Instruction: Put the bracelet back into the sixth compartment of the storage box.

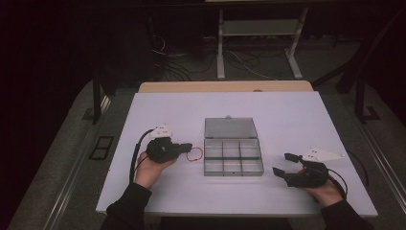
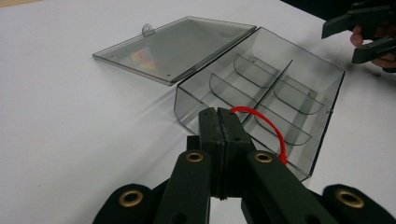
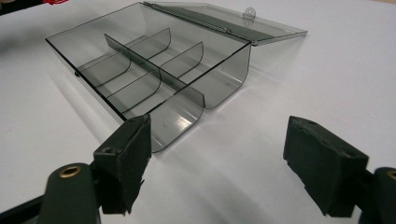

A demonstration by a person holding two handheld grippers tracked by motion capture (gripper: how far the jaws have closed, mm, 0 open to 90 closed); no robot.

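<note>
Fingers (image 2: 208, 135) of left gripper (image 1: 184, 148) were clamped together on red wire loop (image 2: 273, 126) (light, limp, judged best pinched anywhere along its strand), held just beside open compartment box (image 1: 233, 156); right gripper (image 1: 281, 164) stood apart, empty, near box's other side.

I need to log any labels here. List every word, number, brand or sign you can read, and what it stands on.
None can be read: no text shows on the smoky clear plastic compartment box, its open lid, the thin red loop, the white table or either black gripper.
</note>
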